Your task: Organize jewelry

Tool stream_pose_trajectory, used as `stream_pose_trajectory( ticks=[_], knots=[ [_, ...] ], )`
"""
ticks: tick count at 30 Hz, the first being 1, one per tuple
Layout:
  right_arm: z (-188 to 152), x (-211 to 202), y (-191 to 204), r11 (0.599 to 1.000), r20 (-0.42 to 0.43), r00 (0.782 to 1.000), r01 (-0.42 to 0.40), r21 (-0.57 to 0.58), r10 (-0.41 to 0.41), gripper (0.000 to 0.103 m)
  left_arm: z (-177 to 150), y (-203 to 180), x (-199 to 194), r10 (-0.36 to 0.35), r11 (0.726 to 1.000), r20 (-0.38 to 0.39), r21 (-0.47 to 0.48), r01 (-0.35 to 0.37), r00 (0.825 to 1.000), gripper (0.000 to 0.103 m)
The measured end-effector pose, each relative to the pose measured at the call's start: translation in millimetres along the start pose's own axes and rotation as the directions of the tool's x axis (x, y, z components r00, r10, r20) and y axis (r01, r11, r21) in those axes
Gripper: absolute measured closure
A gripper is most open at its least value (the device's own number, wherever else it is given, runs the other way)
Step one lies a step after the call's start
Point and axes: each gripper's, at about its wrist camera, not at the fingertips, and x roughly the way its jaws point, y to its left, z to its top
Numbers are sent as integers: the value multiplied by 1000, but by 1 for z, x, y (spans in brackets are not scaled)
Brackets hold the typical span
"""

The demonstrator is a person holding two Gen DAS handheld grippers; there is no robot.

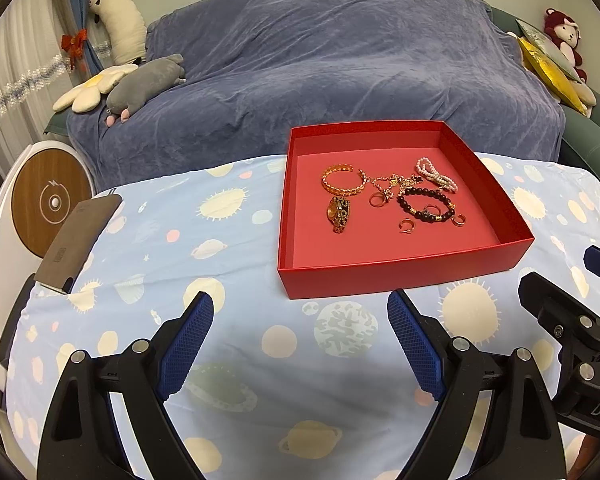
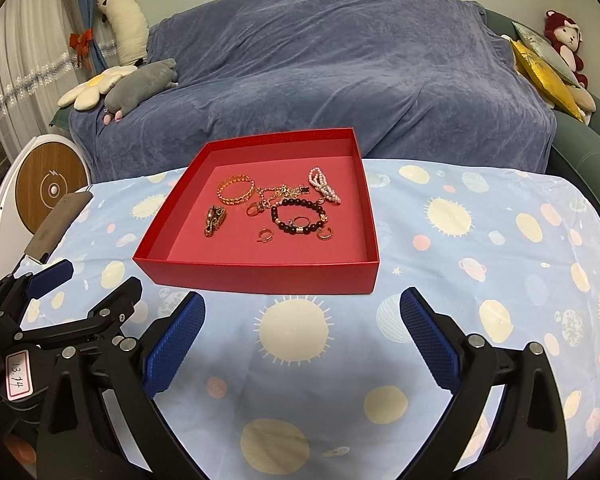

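Red box on counter: gold bangle, black bead bracelet, pearl strand, watch, rings inside. Left gripper, right gripper: fingers released, empty, short of box. Stage: sorted or awaiting sorting; undecidable.

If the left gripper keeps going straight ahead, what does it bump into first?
Most likely the near wall of the red box. The open left gripper points at it over bare tablecloth, though depth is hard to judge.

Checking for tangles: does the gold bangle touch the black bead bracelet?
Apart. The right wrist view shows red floor between gold bangle and black bead bracelet.
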Motion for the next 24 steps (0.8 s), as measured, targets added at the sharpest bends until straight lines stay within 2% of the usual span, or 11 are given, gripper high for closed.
stream_pose_trajectory(
  ticks=[24],
  knots=[
    [-1,-1,0,1000,1,1000,2,-6,-2,7,0,0,0,1,1000,1,-1,-1,1000,17]
  ],
)
